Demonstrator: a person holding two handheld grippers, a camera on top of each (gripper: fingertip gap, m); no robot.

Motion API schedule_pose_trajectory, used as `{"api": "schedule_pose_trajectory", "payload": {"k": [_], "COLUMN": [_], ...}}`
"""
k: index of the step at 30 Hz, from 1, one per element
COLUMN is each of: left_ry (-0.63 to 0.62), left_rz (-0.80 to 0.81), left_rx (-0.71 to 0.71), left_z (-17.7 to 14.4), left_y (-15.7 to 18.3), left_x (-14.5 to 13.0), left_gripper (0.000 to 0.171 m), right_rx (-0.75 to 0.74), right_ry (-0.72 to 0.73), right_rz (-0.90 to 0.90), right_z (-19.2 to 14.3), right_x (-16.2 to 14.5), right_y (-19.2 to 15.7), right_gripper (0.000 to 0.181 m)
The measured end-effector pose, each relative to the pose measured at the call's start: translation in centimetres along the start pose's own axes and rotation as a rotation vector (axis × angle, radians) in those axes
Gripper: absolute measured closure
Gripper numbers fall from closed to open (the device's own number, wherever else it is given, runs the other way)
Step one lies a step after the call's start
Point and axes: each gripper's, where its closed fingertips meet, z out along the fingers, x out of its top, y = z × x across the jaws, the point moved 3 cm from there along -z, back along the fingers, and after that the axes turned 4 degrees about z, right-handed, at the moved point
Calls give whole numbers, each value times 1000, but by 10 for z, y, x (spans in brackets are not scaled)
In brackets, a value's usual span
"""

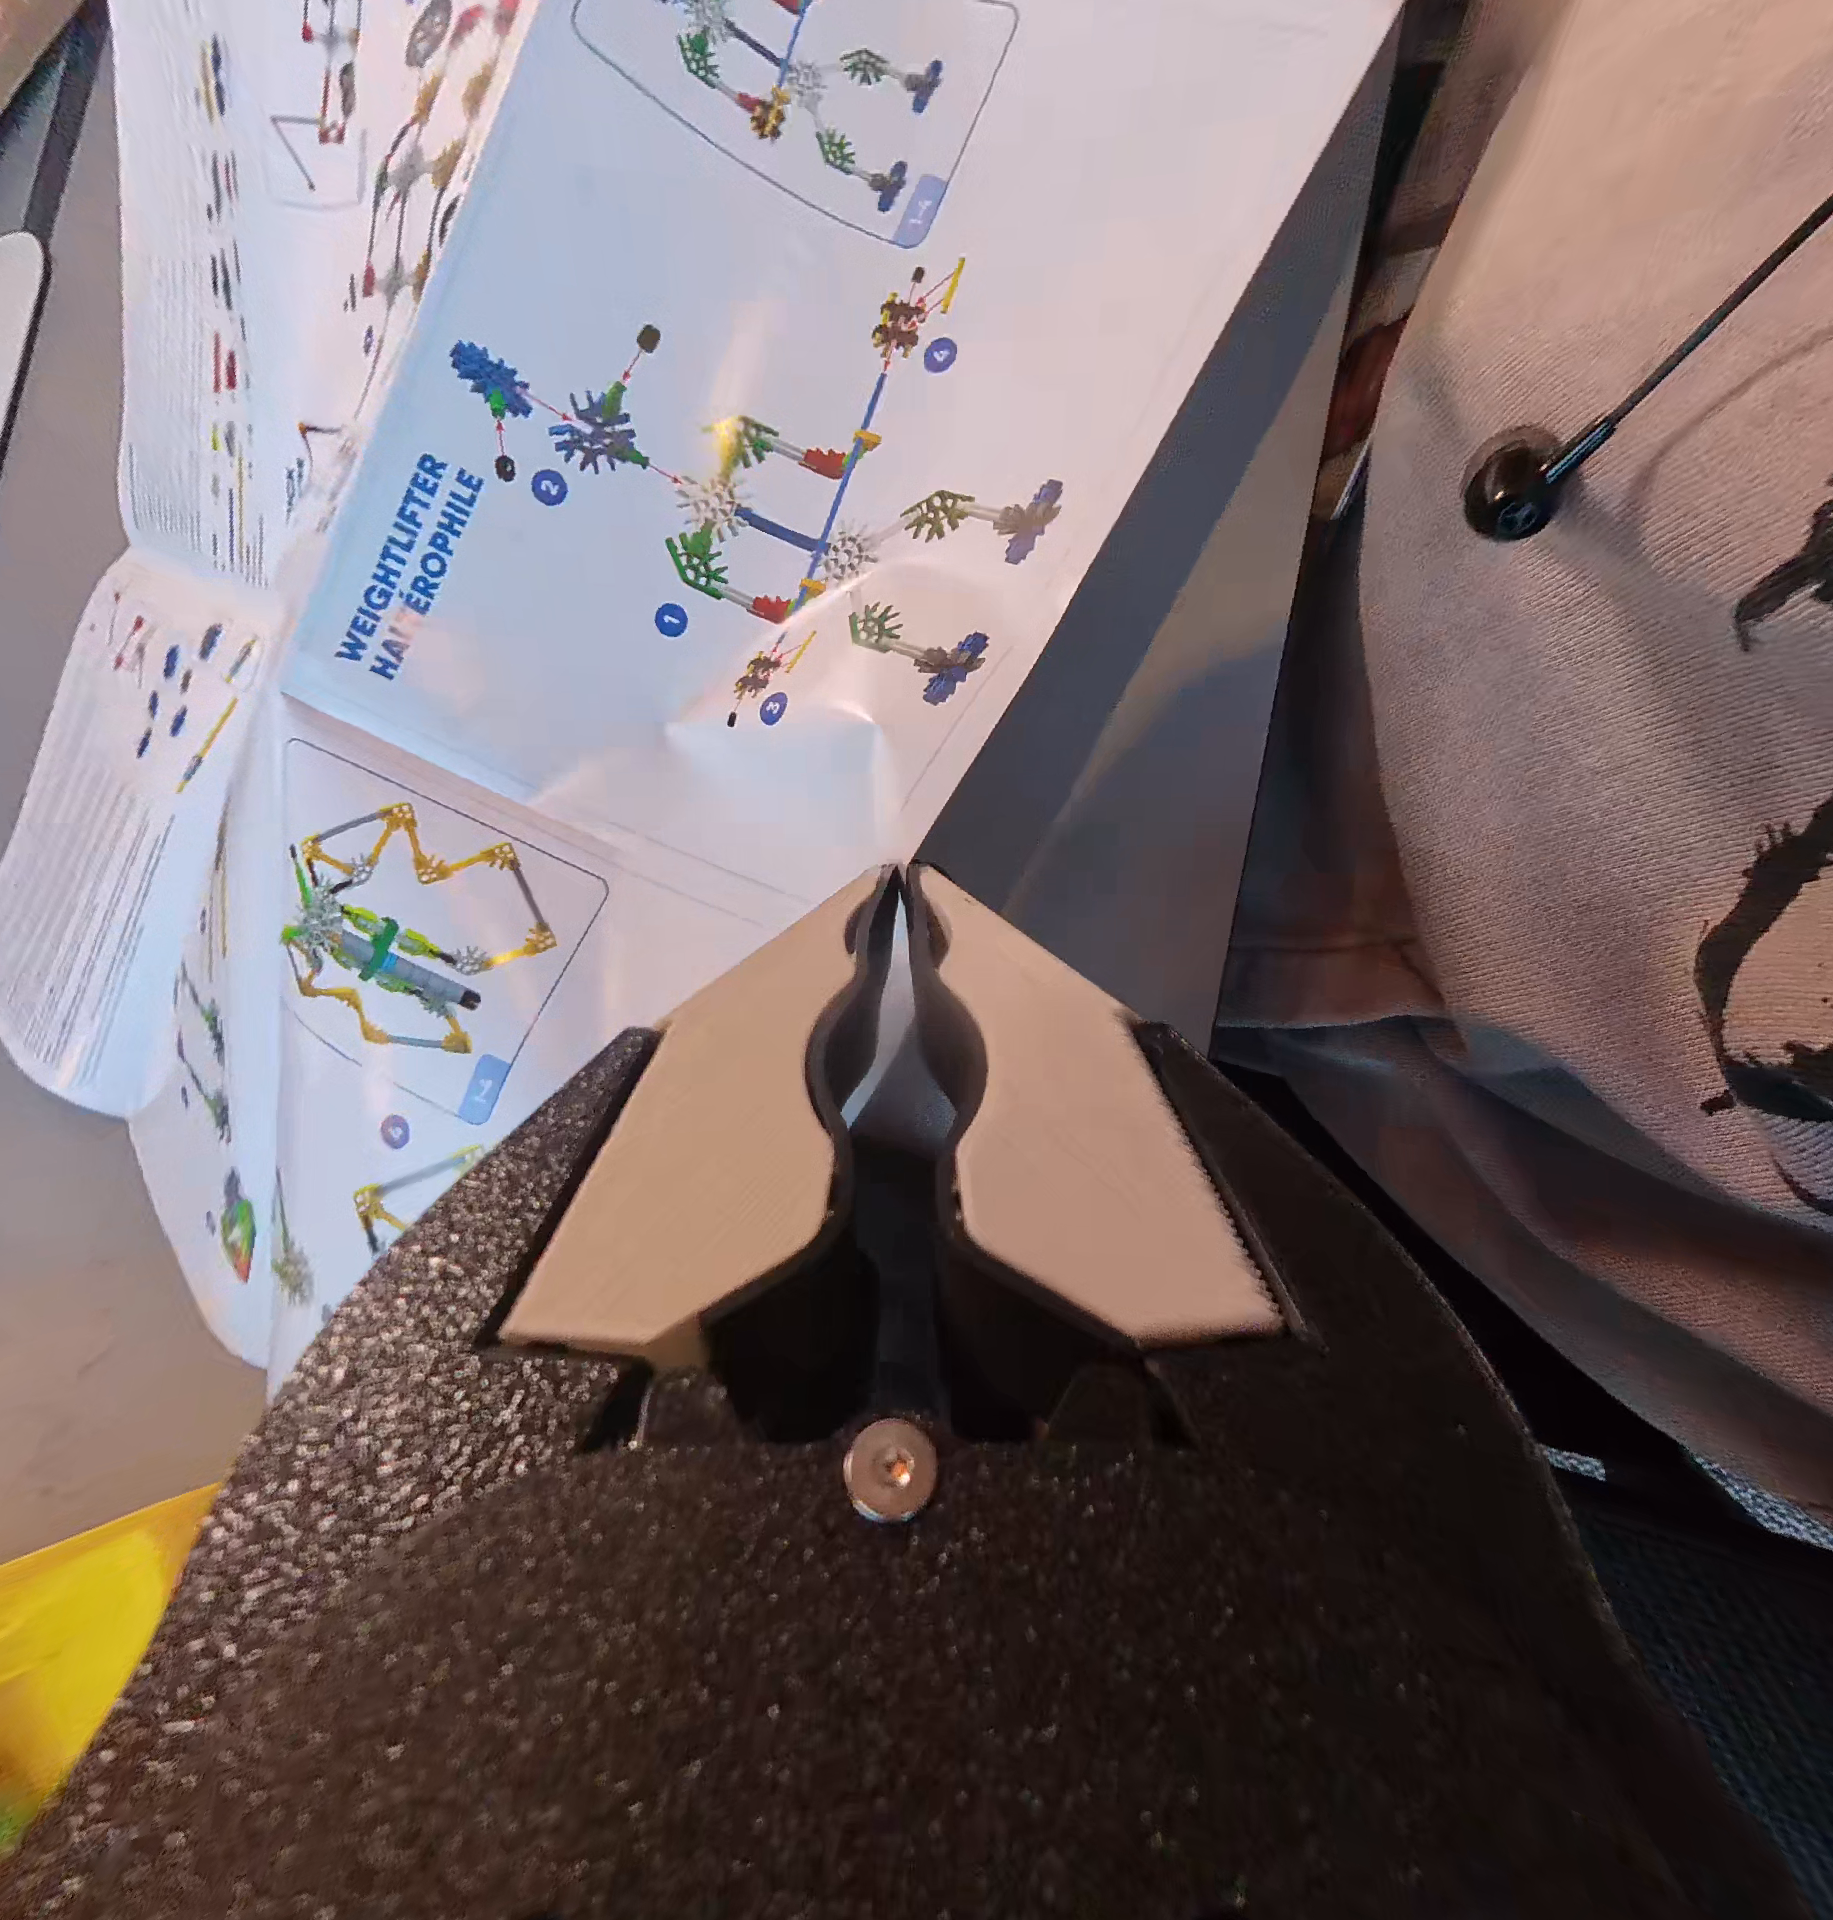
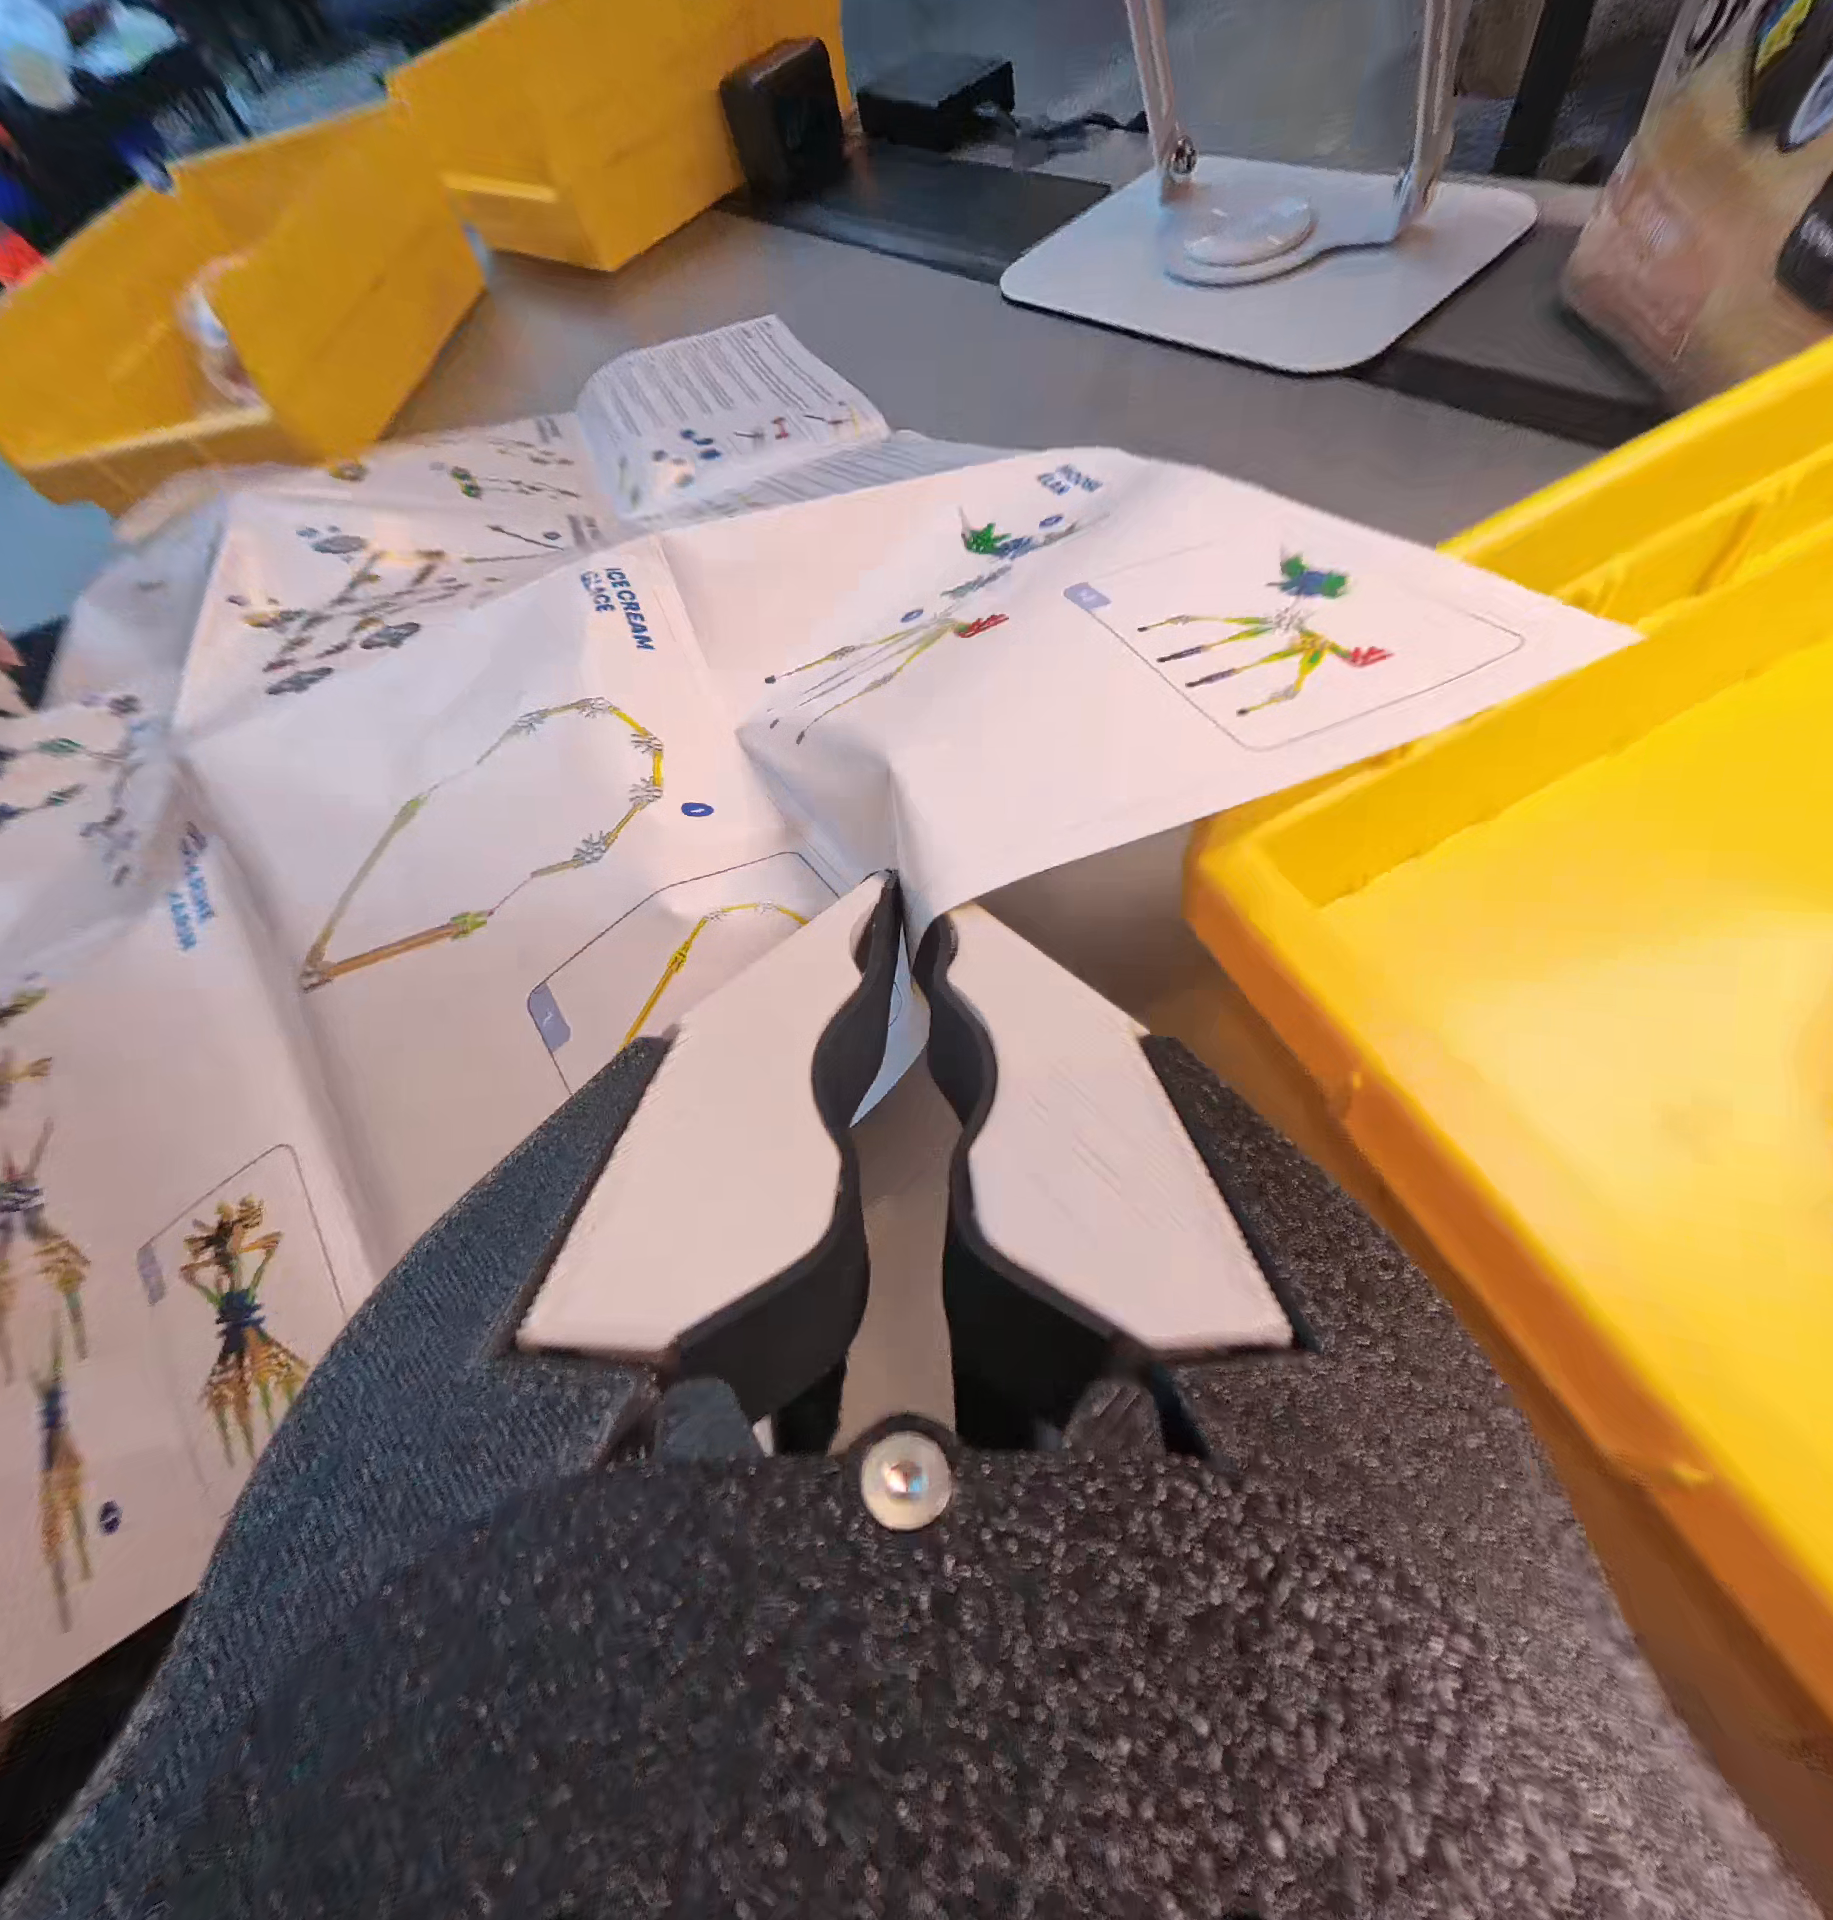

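Observation:
A large creased white instruction sheet (image 1: 787, 260) with coloured building-toy diagrams lies spread on a grey table (image 2: 995, 364). My left gripper (image 1: 899, 883) is shut on the sheet's edge near the table's side, and white paper shows between its fingers. My right gripper (image 2: 896, 888) is shut on another part of the sheet's edge (image 2: 424, 779). It lifts a fold of paper that rises over the rim of a yellow bin (image 2: 1514, 1039) on its right.
More yellow bins (image 2: 320, 260) stand at the back left, and a yellow one (image 1: 50, 1642) is low left in the left wrist view. A white stand base (image 2: 1265, 260) and a black box (image 2: 787, 114) sit at the back. A person's beige shirt (image 1: 1566, 727) is beside the table edge (image 1: 1151, 623). The left gripper's tips are roughly 40 cm from the right gripper's.

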Motion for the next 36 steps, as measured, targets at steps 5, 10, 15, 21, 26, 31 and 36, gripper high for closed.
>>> {"api": "schedule_pose_trajectory", "payload": {"k": [5, 10, 15, 21, 26, 31, 36], "left_ry": [24, 117, 411, 232, 46, -9, -100], "left_rz": [-25, -85, -273, -654, -534, -450, -454], "left_rx": [-22, -44, -51, 217, 245, 218, 101], "left_z": [13, 32, -7, 0, 48, 76, 104], "left_y": [-7, -19, -59, -173, -185, -195, -193], "left_x": [10, 30, 57, -26, -47, -41, -46], "left_gripper": [171, 167, 153, 146, 137, 133, 133], "right_rx": [-139, -306, -357, -410, -520, -213, 126], "right_ry": [-100, -228, -292, -371, -274, -127, -183], "right_rz": [-128, -240, -339, -454, -566, -575, -568], "right_z": [28, 60, 88, 106, 91, 101, 138], "right_x": [45, 77, 97, 101, 127, 122, 59], "right_y": [18, 58, 83, 99, 95, 0, -94], "right_gripper": [181, 181, 178, 162, 89, 92, 121]}}
